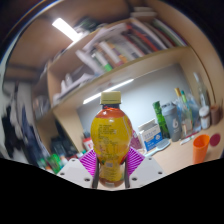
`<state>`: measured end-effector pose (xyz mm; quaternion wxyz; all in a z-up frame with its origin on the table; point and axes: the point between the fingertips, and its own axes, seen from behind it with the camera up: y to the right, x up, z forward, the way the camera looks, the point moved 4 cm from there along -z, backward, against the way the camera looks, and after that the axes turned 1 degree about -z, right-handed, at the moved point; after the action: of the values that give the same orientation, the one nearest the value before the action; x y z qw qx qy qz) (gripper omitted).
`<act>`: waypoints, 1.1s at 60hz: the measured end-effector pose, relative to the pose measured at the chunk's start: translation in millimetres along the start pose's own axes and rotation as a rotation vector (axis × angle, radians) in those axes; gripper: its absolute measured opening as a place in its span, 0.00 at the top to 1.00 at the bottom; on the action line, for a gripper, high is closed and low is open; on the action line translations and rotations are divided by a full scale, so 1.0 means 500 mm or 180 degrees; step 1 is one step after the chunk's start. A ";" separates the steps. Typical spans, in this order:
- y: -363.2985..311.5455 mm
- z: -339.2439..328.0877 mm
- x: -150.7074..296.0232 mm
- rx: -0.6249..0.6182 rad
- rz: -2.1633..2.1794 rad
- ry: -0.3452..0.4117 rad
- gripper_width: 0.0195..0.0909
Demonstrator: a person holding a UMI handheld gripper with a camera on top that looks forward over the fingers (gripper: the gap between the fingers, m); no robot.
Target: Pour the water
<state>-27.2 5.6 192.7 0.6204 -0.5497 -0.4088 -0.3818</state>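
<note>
A clear bottle (111, 140) of orange-amber liquid, with a cream cap and a yellow-red label, stands upright between my fingers. My gripper (111, 165) is shut on it: both purple pads (90, 160) press against its lower body. The bottle is held up above the desk and tilted slightly with the view. An orange cup (200, 149) sits on the desk far to the right of the bottle, and a small red cup (213, 141) stands just beyond it.
Behind the bottle a wall shelf (110, 50) holds books. On the desk to the right stand a green bottle (158, 118), several clear bottles (185, 110) and a blue-white box (152, 137). Dark clutter lies at the left.
</note>
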 end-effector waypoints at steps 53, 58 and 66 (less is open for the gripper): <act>0.313 -0.026 0.126 0.0684 0.5995 0.0553 0.77; 0.300 -0.025 0.132 0.0764 0.5928 0.0518 0.77; 0.245 -0.028 0.168 0.0955 0.5177 0.0385 0.78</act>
<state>118.6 2.6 224.5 0.7905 -0.5637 0.1038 0.2158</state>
